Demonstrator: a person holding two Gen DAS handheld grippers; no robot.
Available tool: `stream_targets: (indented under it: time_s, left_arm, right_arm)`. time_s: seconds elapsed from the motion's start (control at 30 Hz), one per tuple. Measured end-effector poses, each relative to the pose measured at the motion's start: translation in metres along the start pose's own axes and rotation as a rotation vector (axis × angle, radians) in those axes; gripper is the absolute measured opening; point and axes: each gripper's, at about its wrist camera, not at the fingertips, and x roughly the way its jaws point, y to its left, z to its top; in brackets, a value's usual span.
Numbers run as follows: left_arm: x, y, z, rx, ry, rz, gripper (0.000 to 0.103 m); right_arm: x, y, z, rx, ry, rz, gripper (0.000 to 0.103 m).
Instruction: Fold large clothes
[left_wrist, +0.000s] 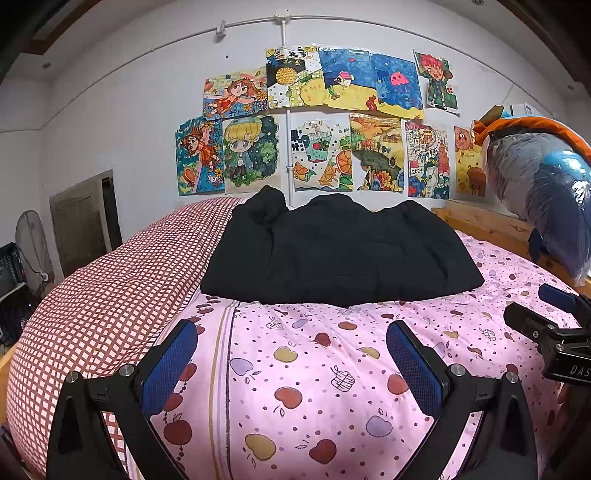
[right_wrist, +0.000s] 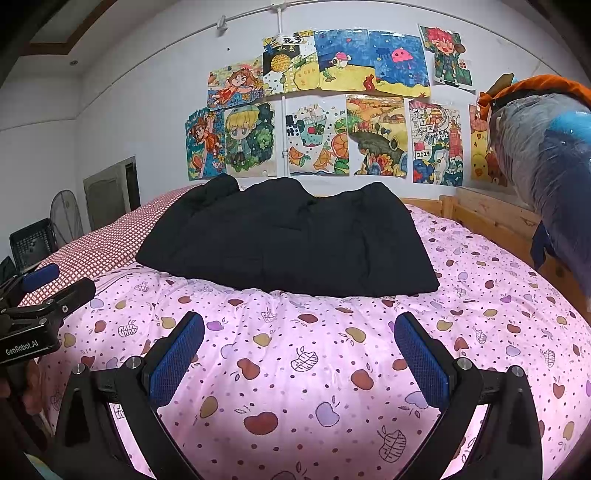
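Note:
A large black padded garment (left_wrist: 340, 251) lies folded into a broad rectangle on the pink apple-print bedcover (left_wrist: 295, 369), toward the far wall. It also shows in the right wrist view (right_wrist: 288, 240). My left gripper (left_wrist: 291, 354) is open and empty, hovering over the cover well short of the garment's near edge. My right gripper (right_wrist: 299, 354) is open and empty too, at a similar distance from the garment. Each gripper shows at the edge of the other's view: the right one (left_wrist: 554, 317) and the left one (right_wrist: 40, 291).
A red checked quilt (left_wrist: 110, 288) lies along the left of the bed. A wooden bed rail (left_wrist: 487, 225) runs at the right. A plastic-wrapped bundle (left_wrist: 543, 192) hangs over the right side. Drawings cover the wall (left_wrist: 314, 122). A fan (left_wrist: 33, 251) and crates stand at left.

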Motion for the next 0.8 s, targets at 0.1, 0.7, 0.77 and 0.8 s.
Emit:
stream_targets:
  time_s: [0.1, 0.7, 0.77, 0.8]
  left_arm:
    - [0.0002, 0.0004, 0.0001, 0.000, 0.000, 0.000, 0.103]
    - [0.0008, 0.0019, 0.0000, 0.000, 0.000, -0.003, 0.103]
    - [0.0009, 0.0018, 0.0000, 0.001, 0.000, -0.003, 0.103]
    - [0.0008, 0.0019, 0.0000, 0.001, 0.001, -0.003, 0.103]
  right_arm:
    - [0.0001, 0.0006, -0.0008, 0.003, 0.002, 0.001, 0.101]
    - [0.0003, 0.0015, -0.0004, 0.002, 0.003, 0.000, 0.101]
    - [0.0005, 0.0016, -0.0003, 0.002, 0.004, 0.000, 0.101]
    - [0.0003, 0.0023, -0.0007, 0.002, 0.004, 0.000, 0.101]
